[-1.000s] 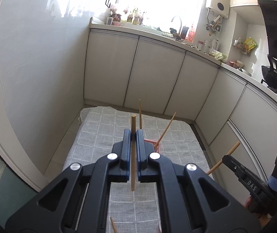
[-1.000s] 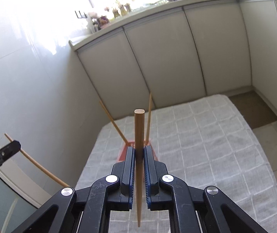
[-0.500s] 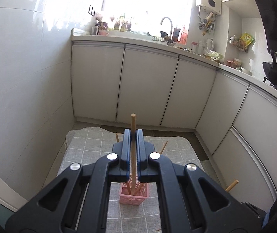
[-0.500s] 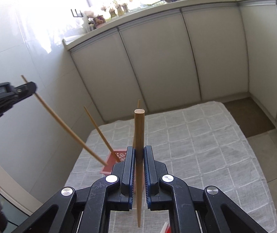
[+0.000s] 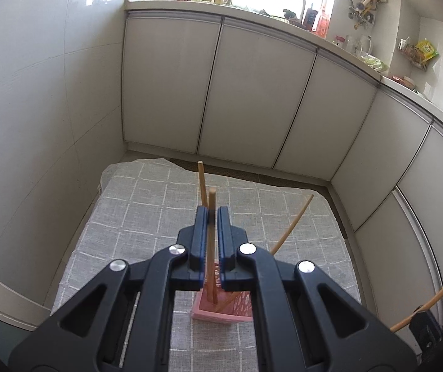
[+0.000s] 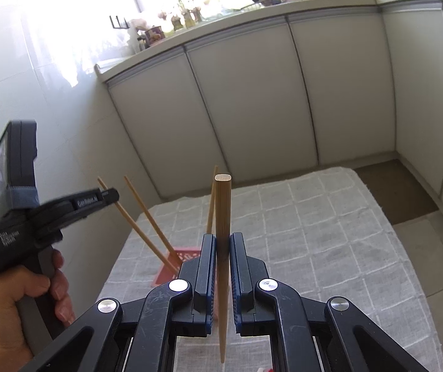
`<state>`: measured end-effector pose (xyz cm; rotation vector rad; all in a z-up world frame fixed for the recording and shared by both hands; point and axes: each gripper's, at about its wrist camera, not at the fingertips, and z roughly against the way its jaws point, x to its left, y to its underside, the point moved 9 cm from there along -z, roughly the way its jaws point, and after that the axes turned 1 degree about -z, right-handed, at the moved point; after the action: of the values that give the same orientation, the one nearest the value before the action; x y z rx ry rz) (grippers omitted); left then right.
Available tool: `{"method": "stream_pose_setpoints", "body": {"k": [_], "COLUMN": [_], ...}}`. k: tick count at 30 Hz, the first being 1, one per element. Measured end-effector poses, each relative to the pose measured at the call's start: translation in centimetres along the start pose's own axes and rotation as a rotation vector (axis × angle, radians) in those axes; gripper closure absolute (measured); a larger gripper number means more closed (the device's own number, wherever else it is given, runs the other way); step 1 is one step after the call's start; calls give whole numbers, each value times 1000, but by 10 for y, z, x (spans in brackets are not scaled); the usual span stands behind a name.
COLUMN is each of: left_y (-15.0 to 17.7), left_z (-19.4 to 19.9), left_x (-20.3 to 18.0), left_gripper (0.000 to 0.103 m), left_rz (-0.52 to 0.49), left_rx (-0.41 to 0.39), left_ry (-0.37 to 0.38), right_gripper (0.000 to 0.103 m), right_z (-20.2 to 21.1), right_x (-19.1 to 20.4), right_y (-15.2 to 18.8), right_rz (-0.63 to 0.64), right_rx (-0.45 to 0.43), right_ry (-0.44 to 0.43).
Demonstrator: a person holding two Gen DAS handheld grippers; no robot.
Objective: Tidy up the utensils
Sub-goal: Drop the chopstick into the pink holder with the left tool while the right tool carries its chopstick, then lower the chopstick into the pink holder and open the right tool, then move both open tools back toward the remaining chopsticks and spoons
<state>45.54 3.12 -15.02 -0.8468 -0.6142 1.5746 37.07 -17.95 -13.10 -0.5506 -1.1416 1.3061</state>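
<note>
My left gripper (image 5: pixel 211 214) is shut on a wooden chopstick (image 5: pixel 211 248) whose lower tip reaches into the pink perforated utensil basket (image 5: pixel 221 310) on the checked cloth. Two other chopsticks (image 5: pixel 291 221) lean in the basket. My right gripper (image 6: pixel 222 241) is shut on another chopstick (image 6: pixel 223 217), held upright above the cloth to the right of the basket (image 6: pixel 172 263). The left gripper also shows at the left of the right wrist view (image 6: pixel 109 195); the right gripper's chopstick shows at the lower right of the left wrist view (image 5: pixel 423 305).
A grey checked cloth (image 5: pixel 147 204) covers a low table. White cabinet doors (image 5: pixel 252 102) close off the far and right sides and a tiled wall (image 5: pixel 35 108) the left. A countertop with sink and bottles runs above.
My left gripper has lowered its chopstick so its tip enters the pink basket. The right gripper has stayed nearly still with its chopstick.
</note>
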Motion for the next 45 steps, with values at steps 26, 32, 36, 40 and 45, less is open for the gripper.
{"method": "stream_pose_setpoints", "body": {"k": [26,32,36,40,45], "left_y": [77,80,83,83,91], "left_z": [40,32,31,32,38], "left_x": [74,72,71,70,63], "left_gripper": [51,51,49,34,28], "left_rz": [63,49,42,37,24], "left_rx": [102,118,128,140,190], "left_ry": [-64,-59,-59,-54,-41], "right_gripper": [95,95,92,58,49], "right_z": [-130,-157,-159,-139,-94], "right_x": [71,66,58,55,53], "right_y": [-36,-14,-13,-21,-30], "right_rz": [152,189,161,122,102], "right_rx": [-34,22,53,37,24], "right_ry": [56,95,94,62,24]}}
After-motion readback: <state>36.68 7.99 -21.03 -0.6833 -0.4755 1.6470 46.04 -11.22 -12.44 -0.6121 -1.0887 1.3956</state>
